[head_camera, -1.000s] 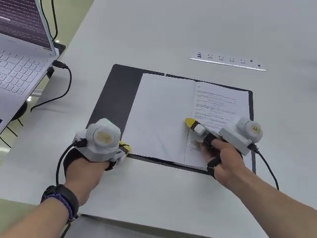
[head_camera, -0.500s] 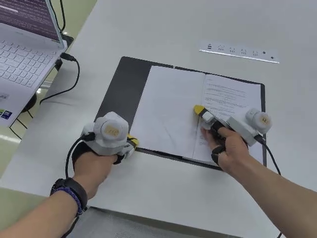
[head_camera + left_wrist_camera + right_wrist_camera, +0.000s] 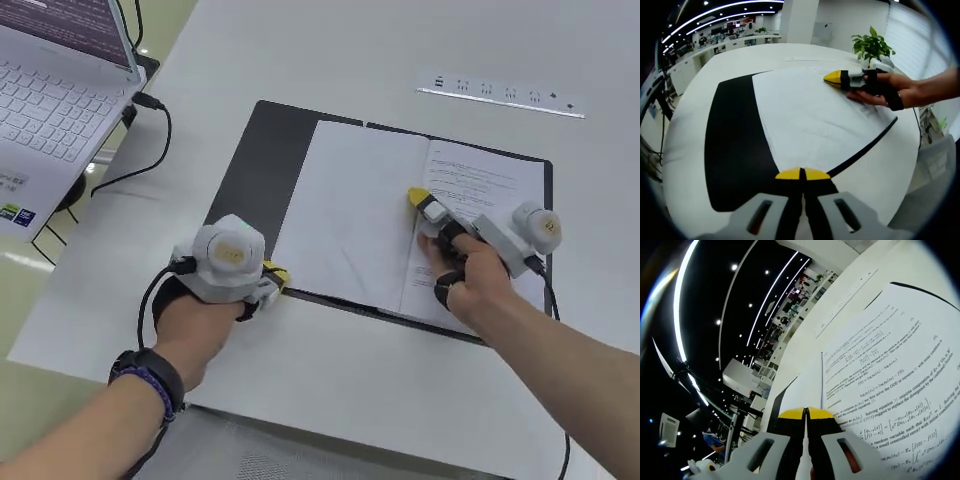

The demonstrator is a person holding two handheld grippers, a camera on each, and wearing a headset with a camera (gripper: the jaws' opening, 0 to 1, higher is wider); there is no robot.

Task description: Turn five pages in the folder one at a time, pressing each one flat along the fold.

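A black folder (image 3: pixel 250 170) lies open on the white table, with a blank turned page (image 3: pixel 350 210) on its left half and a printed page (image 3: pixel 485 190) on its right. My right gripper (image 3: pixel 418 200) is shut, and its yellow tips rest on the fold between the two pages. The right gripper view has the shut yellow tips (image 3: pixel 805 413) over the printed page (image 3: pixel 890 375). My left gripper (image 3: pixel 276 275) is shut and lies at the folder's near left edge. Its own view shows the shut tips (image 3: pixel 802 174) on the black cover (image 3: pixel 735 150), and the right gripper (image 3: pixel 835 78) far across the page.
A laptop (image 3: pixel 50 100) stands at the far left with a black cable (image 3: pixel 150 150) running toward the folder. A power strip (image 3: pixel 505 95) is set into the table beyond the folder. The table's near edge (image 3: pixel 300 420) is close to my arms.
My right gripper has slid up along the fold, away from me. The left gripper has stayed at the folder's near left edge. The head camera has shifted, so the whole scene sits further right.
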